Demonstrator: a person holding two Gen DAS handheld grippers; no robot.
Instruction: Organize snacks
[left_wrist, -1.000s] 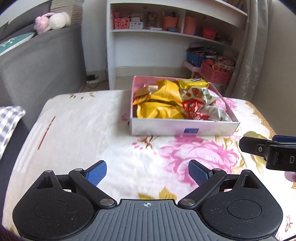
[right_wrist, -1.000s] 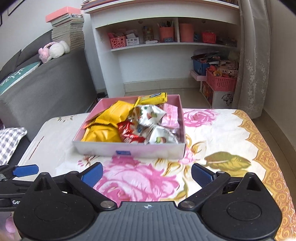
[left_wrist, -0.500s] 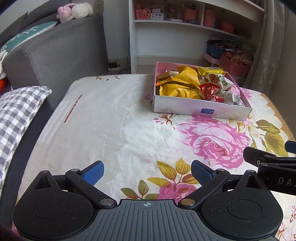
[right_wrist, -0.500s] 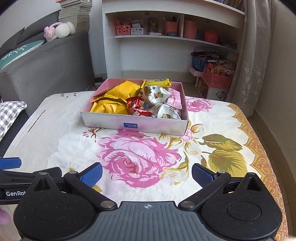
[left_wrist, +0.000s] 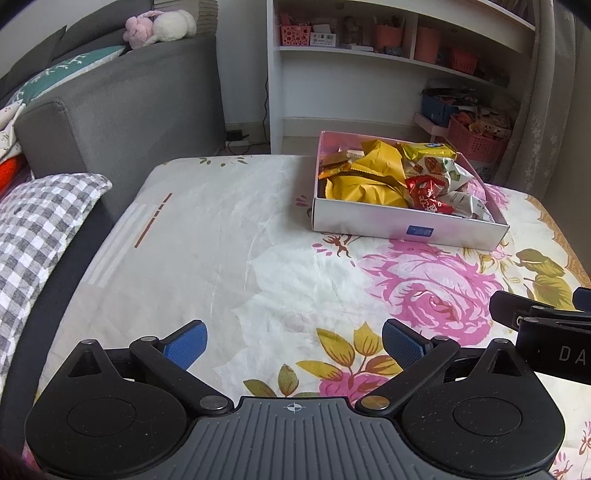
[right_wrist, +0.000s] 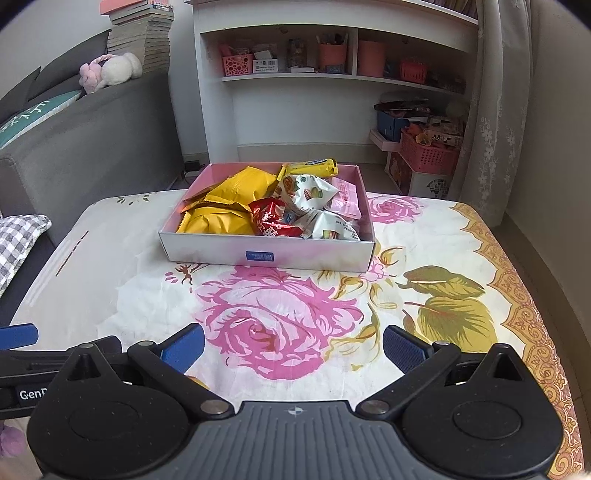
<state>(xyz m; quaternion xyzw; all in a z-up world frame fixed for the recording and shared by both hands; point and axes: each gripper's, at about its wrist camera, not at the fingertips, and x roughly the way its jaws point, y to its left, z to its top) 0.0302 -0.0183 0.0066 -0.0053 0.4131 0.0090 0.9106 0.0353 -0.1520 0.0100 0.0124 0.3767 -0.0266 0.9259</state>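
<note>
You are holding both hand-held grippers, left (left_wrist: 293, 341) and right (right_wrist: 293, 345), spread and empty; reaching into the heaped box (right_wrist: 266, 254) is risking spilling slippery packets (right_wrist: 229, 206).

— What's along the far wall?
— A white shelf unit (right_wrist: 332, 74), a sheer curtain (right_wrist: 491, 110) to its right.
— And left?
— A grey sofa (left_wrist: 122, 110), plush toy (left_wrist: 159, 26) on top, daylight falling softly.

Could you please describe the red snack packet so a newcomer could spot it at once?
On the floral cloth stands a shallow pink-lined box. The red snack packet lies near its front wall, between yellow bags and white pouches; it is the only shiny red wrapper.
</note>
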